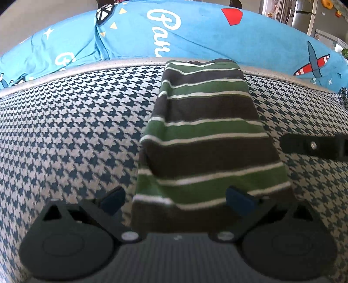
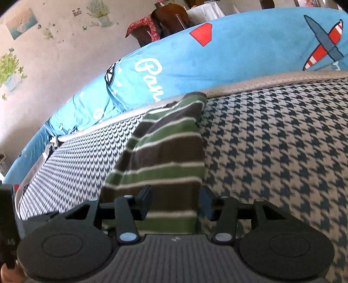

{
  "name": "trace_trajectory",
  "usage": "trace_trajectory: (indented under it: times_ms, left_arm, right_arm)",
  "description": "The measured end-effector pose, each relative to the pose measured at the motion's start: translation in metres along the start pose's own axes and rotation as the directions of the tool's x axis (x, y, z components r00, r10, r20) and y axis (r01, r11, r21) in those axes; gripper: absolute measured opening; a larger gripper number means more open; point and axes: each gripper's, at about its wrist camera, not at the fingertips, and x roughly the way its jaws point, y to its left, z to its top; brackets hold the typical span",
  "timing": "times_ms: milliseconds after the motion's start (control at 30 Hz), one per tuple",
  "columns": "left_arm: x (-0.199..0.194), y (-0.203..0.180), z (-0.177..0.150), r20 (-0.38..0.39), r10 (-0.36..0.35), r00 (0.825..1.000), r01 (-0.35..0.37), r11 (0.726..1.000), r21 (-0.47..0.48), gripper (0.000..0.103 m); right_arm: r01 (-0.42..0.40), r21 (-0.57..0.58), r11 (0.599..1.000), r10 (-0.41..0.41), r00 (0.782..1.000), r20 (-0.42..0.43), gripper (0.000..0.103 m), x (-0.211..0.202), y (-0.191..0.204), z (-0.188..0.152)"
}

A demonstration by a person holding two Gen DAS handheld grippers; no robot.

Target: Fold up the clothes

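My left gripper [image 1: 176, 200] and right gripper [image 2: 176, 203] both stand spread wide — pinching nothing. Between their fingers lies the folded striped garment [image 1: 206, 135], a long strip on the houndstooth mat [image 1: 76, 122] reaching its far edge.

Near end of the striped garment [image 1: 208, 135] passes under the left gripper [image 1: 176, 201] body in the left wrist view; its near hem is hidden. The same applies in the right wrist view, where the right gripper [image 2: 175, 201] body covers the garment's near edge. Whether either set of jaws touches the cloth cannot be determined. Garment type is not identifiable: folded narrow, with its far end dropping behind the mattress edge [image 1: 65, 73]. Motion blur softens the stripes and the houndstooth cover [image 1: 71, 130] in both views. The blue sheet [image 1: 195, 34] lettering is cut off by the mattress. A black part [image 1: 313, 144] at the right frame edge is cropped. The far room clutter [image 1: 304, 15] is too small to identify.
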Motion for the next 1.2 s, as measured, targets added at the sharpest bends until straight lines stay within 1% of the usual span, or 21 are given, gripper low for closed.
trace_trajectory:
  times_ms: [100,233,400,500,567,600,900,1100,1200]
  left_arm:
    - [0.008,0.001,0.005,-0.013,-0.003,1.0,0.003,1.0,-0.018,0.103]
    - [0.018,0.004,0.007,-0.046,0.022,0.999,-0.024,0.998,-0.052,0.103]
    - [0.021,0.002,0.007,-0.039,0.033,0.999,-0.034,0.998,-0.045,0.103]
    - [0.021,0.003,0.007,-0.033,0.03,0.999,-0.032,0.998,-0.057,0.103]
    - [0.02,0.002,0.007,-0.025,0.031,0.999,-0.033,0.998,-0.06,0.103]
    - [0.02,0.002,0.007,-0.023,0.031,0.999,-0.032,0.997,-0.063,0.103]
    - [0.019,0.002,0.008,-0.029,0.003,1.0,-0.005,0.997,-0.083,0.103]
    - [0.019,0.002,0.008,-0.032,-0.008,0.999,0.006,0.996,-0.085,0.103]
    - [0.02,0.002,0.009,-0.033,-0.01,0.999,0.007,0.996,-0.086,0.103]
  right_arm:
    - [-0.008,0.017,1.0,0.008,1.0,0.015,0.049,0.009,-0.006,0.009]
    - [-0.025,0.029,0.999,0.024,0.999,0.028,0.049,0.025,-0.013,0.023]
    - [-0.044,0.038,0.998,0.043,0.998,0.044,0.049,0.042,-0.021,0.039]
    - [-0.052,0.05,0.997,0.05,0.997,0.051,0.05,0.052,-0.026,0.049]
    - [-0.052,0.057,0.997,0.049,0.997,0.059,0.056,0.058,-0.029,0.054]
    - [-0.05,0.059,0.997,0.046,0.997,0.064,0.057,0.061,-0.03,0.057]
    - [-0.089,0.137,0.987,0.078,0.993,0.085,0.057,0.086,-0.049,0.076]
    - [-0.115,0.137,0.984,0.105,0.992,0.074,0.057,0.106,-0.051,0.081]
    - [-0.124,0.115,0.986,0.115,0.99,0.078,0.057,0.114,-0.049,0.083]
